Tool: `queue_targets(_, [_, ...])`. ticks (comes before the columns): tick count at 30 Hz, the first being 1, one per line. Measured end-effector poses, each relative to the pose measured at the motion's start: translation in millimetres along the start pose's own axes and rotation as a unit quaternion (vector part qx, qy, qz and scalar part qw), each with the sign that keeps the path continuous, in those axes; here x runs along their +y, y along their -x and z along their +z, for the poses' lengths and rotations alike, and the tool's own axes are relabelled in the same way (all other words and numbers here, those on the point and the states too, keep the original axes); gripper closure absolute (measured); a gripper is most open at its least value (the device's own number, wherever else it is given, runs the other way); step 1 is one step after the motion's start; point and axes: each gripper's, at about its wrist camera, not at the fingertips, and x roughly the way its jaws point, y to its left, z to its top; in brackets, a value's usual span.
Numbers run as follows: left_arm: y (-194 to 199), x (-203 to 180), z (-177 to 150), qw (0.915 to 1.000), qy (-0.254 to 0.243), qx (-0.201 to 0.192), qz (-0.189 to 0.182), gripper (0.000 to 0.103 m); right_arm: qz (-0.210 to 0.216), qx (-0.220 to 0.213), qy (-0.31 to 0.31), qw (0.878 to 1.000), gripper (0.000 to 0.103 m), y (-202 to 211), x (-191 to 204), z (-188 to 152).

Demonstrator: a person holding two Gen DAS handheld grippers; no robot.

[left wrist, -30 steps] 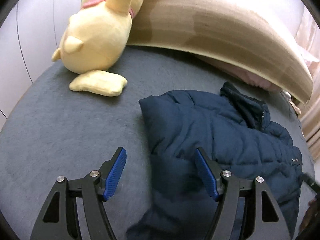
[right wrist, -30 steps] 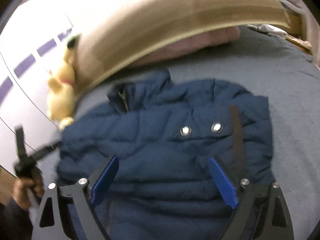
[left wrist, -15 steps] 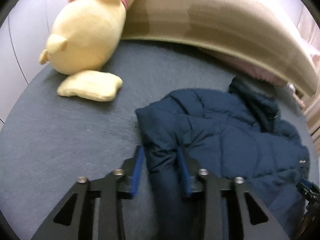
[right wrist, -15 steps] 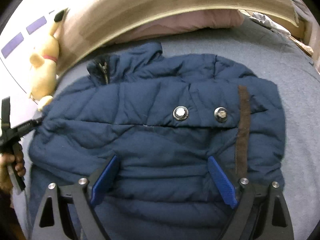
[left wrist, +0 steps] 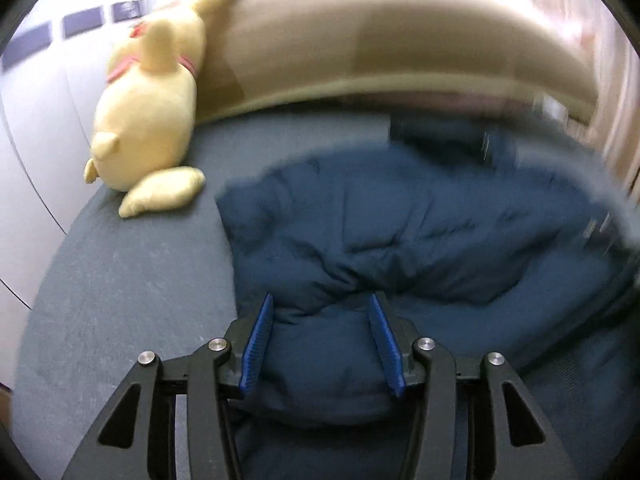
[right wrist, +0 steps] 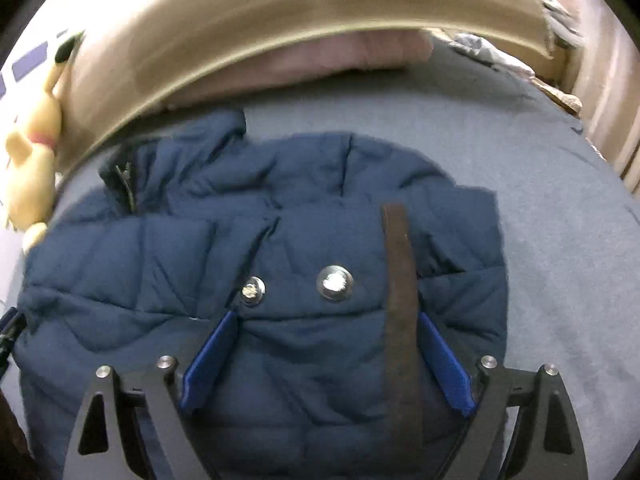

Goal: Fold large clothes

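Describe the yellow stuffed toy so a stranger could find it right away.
Start at the grey bed, then go to the tan headboard. The yellow plush toy leans on its left end, beyond the navy jacket; it's the only bright yellow thing there.

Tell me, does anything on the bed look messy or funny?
Yes. The navy puffy jacket lies rumpled on the grey bed, its collar crumpled near the headboard. A yellow plush toy is tipped over against the headboard too. Nothing looks torn or spilled.
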Motion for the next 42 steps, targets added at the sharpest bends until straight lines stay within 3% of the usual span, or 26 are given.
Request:
queue_targets(3, [-0.2, -5.0, -0.4, 0.9999, -0.008, -0.004, 0.014, 0.051, -0.005, -0.002, -0.005, 1.0, 0.011, 9.4, 1.0, 4.5])
queue_targets(7, [23.9, -0.8, 5.5, 0.9993, 0.023, -0.03, -0.001, 0.05, 0.022, -0.057, 0.003, 0.998, 0.011, 48.8, 15.5, 3.0])
queue_targets(10, [38.8, -16.4, 9.1, 0.9986, 0.01, -0.051, -0.01, 0.04, 0.032, -0.075, 0.033, 0.996, 0.011, 61.7, 38.5, -5.9])
queue_targets(14, [28.7, -43.7, 5.7, 0.9989, -0.02, -0.041, -0.005, 0.039, -0.012, -0.066, 0.114, 0.991, 0.01, 44.9, 71.3, -26.6])
queue_targets(21, [6.9, -59.2, -2.4, 0.9983, -0.05, -0.014, 0.025, 0.037, -0.061, -0.037, 0.141, 0.987, 0.01, 22.9, 67.2, -21.9])
queue_targets(26, [7.7, -56.4, -2.2, 0.999, -0.039, -0.018, 0.015, 0.036, -0.055, -0.061, 0.107, 0.991, 0.01, 54.9, 40.3, -4.8])
queue_targets(31, [5.4, -51.8, -3.6, 0.9994, -0.03, -0.018, 0.008, 0.034, -0.072, -0.084, 0.012, 0.994, 0.01, 84.5, -22.6, 10.9])
queue_targets(34, [3.4, -51.8, -4.1, 0.9992, -0.031, -0.02, 0.011, 0.034, -0.029, -0.106, -0.049, 0.993, 0.01, 107.4, -46.6, 11.7])
queue_targets(38, [3.9, -52.3, -4.3, 0.9992, -0.032, -0.02, 0.013, 0.033, 0.044, -0.107, -0.015, 0.993, 0.01, 113.8, -16.5, 6.1])
queue_targets(40, [8.8, -51.1, -1.9, 0.9994, -0.027, -0.017, 0.015, 0.033, 0.042, -0.087, 0.012, 0.995, 0.01, 98.7, 2.4, 0.7])
queue_targets(42, [18.1, -49.1, 0.3, 0.9997, -0.012, -0.019, 0.014, 0.033, 0.007, -0.067, 0.04, 0.997, 0.01, 74.9, 16.4, -9.5])
